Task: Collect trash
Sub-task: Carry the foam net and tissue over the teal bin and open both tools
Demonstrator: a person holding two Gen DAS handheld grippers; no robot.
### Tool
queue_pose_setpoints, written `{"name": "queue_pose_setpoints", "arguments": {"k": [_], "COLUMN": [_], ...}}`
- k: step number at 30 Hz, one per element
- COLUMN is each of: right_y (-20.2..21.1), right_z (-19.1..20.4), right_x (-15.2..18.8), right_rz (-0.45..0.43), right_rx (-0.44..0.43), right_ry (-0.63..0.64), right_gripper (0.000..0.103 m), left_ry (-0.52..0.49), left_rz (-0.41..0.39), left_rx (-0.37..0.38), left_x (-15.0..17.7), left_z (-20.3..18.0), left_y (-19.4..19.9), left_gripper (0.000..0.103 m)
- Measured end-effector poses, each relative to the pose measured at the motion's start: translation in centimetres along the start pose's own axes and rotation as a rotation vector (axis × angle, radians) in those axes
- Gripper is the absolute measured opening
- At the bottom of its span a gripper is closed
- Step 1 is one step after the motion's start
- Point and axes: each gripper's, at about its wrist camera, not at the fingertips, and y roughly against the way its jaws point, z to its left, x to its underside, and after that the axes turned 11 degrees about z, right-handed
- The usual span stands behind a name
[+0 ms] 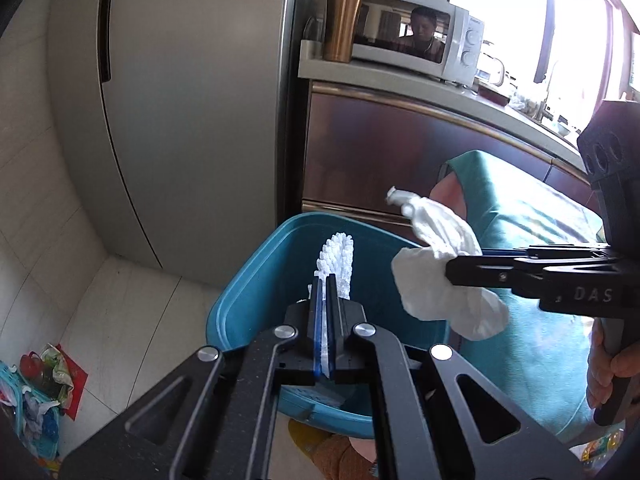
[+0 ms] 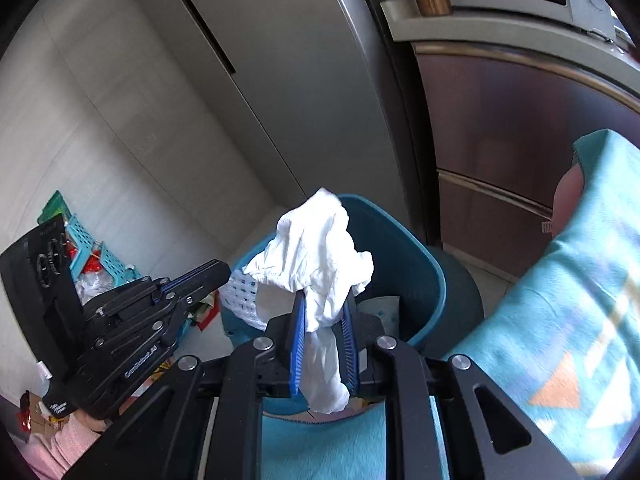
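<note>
A teal trash bin stands on the floor by the fridge; it also shows in the right wrist view. My left gripper is shut on a white textured foam sheet and holds it over the bin's opening. My right gripper is shut on a crumpled white tissue, held above the bin's near rim; the tissue also shows in the left wrist view. The left gripper and its foam sheet sit just left of the tissue.
A grey fridge rises behind the bin. A brown cabinet with a microwave and a copper tumbler stands to the right. A teal basket of clutter lies on the floor at left. The person's teal-clothed leg is at right.
</note>
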Motion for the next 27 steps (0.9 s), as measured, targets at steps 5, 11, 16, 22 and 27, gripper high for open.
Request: {"name": "queue_pose_setpoints", "arguments": {"k": [5, 11, 16, 22, 27], "right_y": [-2.3, -3.5, -3.1, -0.4, 3.7], "right_z": [0.0, 0.0, -0.3, -0.6, 0.0], "right_x": [-1.1, -1.6, -1.4, 0.5, 3.2], "right_rz": [0.071, 0.094, 0.070, 0.003, -0.092], "right_rx": [0.044, 0.069, 0.058, 0.036, 0.028], "right_ry": [-0.021, -0.037, -0.037, -0.022, 0.003], "right_gripper": [0.022, 0.027, 0.027, 0.028, 0.028], "left_ry": [-0.003, 0.002, 0.014, -0.016, -0.077], "left_rz": [0.031, 0.076, 0.076, 0.034, -0.039], "left_rx": [-0.003, 0.000, -0.002, 0.009, 0.037], "left_x": [0.1, 0.3, 0.7, 1.0, 1.2], "left_z": [0.1, -0.2, -0.3, -1.6, -4.0], "left_y": [-1.7, -3.5, -4.0, -2.5, 0.3], "left_gripper": [0.002, 0.003, 0.008, 0.017, 0.026]}}
